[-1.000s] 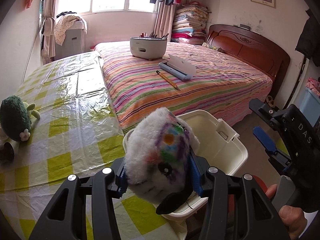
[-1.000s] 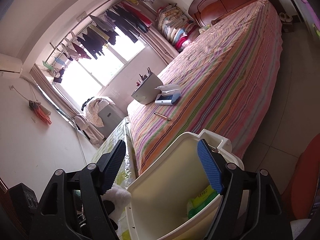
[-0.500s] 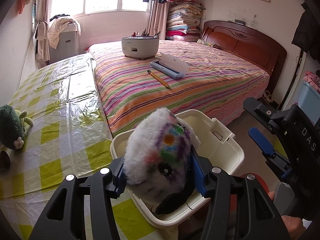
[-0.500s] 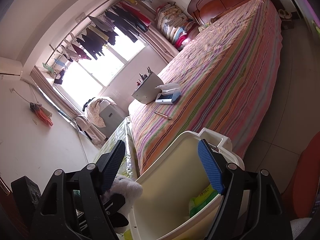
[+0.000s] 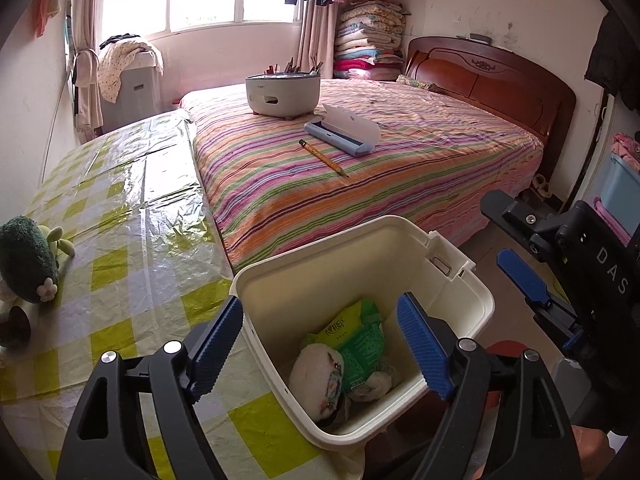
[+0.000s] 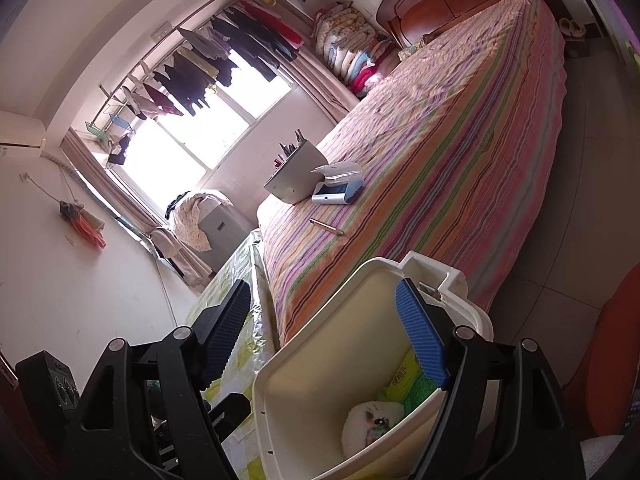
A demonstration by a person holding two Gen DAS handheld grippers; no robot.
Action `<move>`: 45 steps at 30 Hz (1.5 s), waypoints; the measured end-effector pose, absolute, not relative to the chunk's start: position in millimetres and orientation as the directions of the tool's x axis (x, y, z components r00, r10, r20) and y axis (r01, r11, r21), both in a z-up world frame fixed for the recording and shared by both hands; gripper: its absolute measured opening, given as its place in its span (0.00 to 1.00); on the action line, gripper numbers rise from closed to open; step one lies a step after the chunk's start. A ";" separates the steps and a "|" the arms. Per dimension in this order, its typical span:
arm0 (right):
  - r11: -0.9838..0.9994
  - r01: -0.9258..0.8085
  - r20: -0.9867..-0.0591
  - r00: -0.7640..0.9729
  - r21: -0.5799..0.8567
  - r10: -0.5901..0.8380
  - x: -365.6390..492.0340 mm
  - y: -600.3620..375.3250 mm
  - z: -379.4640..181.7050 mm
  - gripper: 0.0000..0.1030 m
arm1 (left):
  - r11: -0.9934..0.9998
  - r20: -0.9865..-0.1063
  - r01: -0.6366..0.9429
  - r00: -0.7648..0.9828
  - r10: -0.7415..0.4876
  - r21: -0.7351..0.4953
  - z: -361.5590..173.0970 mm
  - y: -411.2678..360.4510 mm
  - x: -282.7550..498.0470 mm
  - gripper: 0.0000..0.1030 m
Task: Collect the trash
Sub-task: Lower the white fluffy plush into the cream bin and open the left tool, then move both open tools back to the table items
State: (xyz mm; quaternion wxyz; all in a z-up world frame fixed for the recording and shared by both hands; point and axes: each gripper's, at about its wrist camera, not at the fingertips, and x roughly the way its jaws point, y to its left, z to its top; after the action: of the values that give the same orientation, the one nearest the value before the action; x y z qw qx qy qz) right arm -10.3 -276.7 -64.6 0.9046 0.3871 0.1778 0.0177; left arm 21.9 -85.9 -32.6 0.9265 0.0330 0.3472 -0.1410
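Observation:
A cream plastic bin [image 5: 448,276] stands at the corner of the checked table, next to the bed. Inside it lie a white fluffy plush toy [image 5: 316,372] and a green packet [image 5: 356,344]; the right wrist view shows the bin [image 6: 320,352], the toy [image 6: 372,420] and the packet [image 6: 408,380] too. My left gripper [image 5: 320,344] is open and empty just above the bin's mouth. My right gripper [image 6: 324,340] is open and empty at the bin's right side; it also shows in the left wrist view [image 5: 524,276].
A green plush toy [image 5: 28,264] lies on the yellow checked tablecloth [image 5: 132,208] at the left. On the striped bed [image 5: 360,168] are a white pot of pens [image 5: 284,92], an open blue case [image 5: 344,132] and a pencil [image 5: 324,158]. A red stool [image 6: 608,368] stands at the right.
My left gripper opened and let go of the white plush toy, which dropped into the bin. The right gripper stayed open beside the bin.

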 end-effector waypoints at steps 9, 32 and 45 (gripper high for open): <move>0.717 0.100 -0.322 0.930 0.690 0.180 -8.2 -266.3 -65.5 0.73 | 0.966 -0.652 0.257 0.726 -0.219 -0.037 -30.8 -65.8 17.8 0.76; 0.767 0.031 -0.334 0.911 0.640 0.242 6.2 -208.7 -53.7 0.81 | 0.986 -0.625 0.160 0.766 -0.150 -0.041 -7.7 17.9 23.2 0.76; 0.828 -0.073 -0.318 0.902 0.556 0.293 10.9 -158.2 -42.4 0.84 | 0.999 -0.594 0.020 0.803 -0.041 -0.041 3.4 84.6 38.6 0.76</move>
State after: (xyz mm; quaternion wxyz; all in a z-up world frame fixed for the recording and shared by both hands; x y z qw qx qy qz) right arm 10.9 -158.2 -42.4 0.9352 0.2764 0.1988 0.0977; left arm 38.6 84.6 3.4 0.9494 -0.0163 0.3132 -0.0160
